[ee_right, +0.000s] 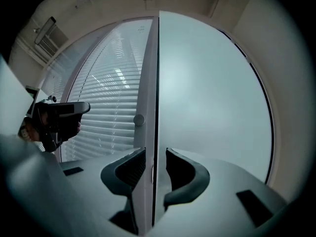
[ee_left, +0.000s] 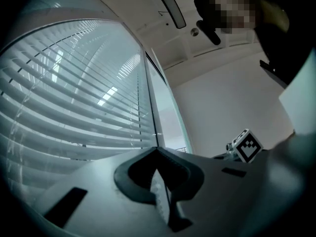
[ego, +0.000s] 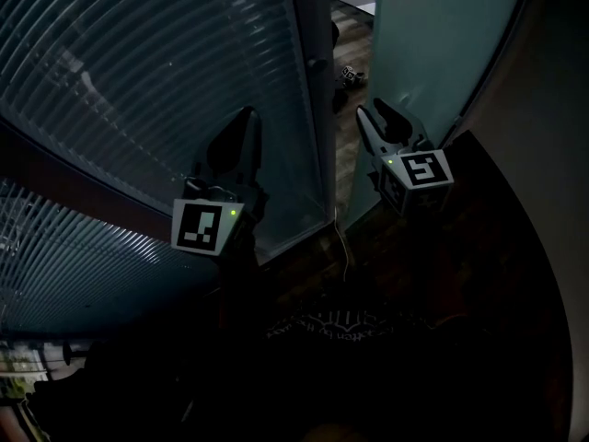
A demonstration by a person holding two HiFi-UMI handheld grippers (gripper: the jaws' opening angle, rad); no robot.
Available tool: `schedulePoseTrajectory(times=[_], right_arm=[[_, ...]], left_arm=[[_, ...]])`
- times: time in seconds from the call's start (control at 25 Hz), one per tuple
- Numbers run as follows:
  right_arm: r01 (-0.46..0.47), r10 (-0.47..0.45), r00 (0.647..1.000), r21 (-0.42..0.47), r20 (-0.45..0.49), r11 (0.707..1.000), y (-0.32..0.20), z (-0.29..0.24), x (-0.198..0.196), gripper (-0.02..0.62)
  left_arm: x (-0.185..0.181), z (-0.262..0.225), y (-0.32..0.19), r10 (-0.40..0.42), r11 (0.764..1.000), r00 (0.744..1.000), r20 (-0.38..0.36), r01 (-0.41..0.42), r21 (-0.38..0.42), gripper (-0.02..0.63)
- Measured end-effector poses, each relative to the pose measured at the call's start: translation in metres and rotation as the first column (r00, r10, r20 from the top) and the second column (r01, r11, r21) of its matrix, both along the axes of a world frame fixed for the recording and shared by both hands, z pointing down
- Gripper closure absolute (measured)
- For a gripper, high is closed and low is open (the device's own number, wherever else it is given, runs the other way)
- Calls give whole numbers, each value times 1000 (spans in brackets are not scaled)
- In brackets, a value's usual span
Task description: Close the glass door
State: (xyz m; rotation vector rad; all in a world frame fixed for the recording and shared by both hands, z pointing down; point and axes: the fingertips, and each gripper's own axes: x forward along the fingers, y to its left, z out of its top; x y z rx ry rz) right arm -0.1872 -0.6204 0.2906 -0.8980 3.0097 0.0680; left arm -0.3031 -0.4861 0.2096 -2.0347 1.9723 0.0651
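right gripper [ee_right: 156,157]: we see its jaws apart, one on each side of the edge strip. A thin light gap shows beside the right-hand jaw, so we read no clamp.
glass door [ee_right: 212,93]: a frosted pane that runs straight ahead from between the right gripper's jaws and fills the space to their right. It stands ajar.
edge strip [ee_right: 146,83]: a pale upright band between those jaws, with a small round knob [ee_right: 139,119] on it above the jaw tips.
floor [ego: 352,26]: in the head view, boards show just left of the right gripper's jaws, between the glass door and the blind panel.
left gripper [ee_left: 158,154]: its jaws are together with the tips meeting, and nothing lies between them.
blind panel [ee_left: 74,93]: slatted glass ahead and to the left of the left gripper's jaws. We cannot tell whether the tips touch it.
marker cube [ee_left: 246,145]: this is the right gripper's, seen to the right of the left gripper's jaws.
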Motion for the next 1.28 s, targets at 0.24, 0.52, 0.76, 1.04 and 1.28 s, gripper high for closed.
schedulePoseTrajectory(times=[0.24,0.52,0.76,1.04,1.28], right_arm=[[89,-89,996,4,-24,996,-23,2,-36,471],[137,-136,990,28,-50,990,-29,17,-39,471],[202,-195,975,62,-107,977,-41,25,-51,472],[254,-244,963,77,-118,964,-46,11,-62,499],[296,-284,948,74,-141,952,-56,9,-68,548]], left_arm=[[-26,2,-28,-40,999,999,-17,40,-14,604],[-22,16,-35,-78,997,997,-8,78,-15,604],[-25,20,-42,-120,993,993,1,120,-15,604],[-27,4,-42,-164,986,986,10,164,-5,604],[-26,3,-47,-188,982,982,15,189,-5,604]])
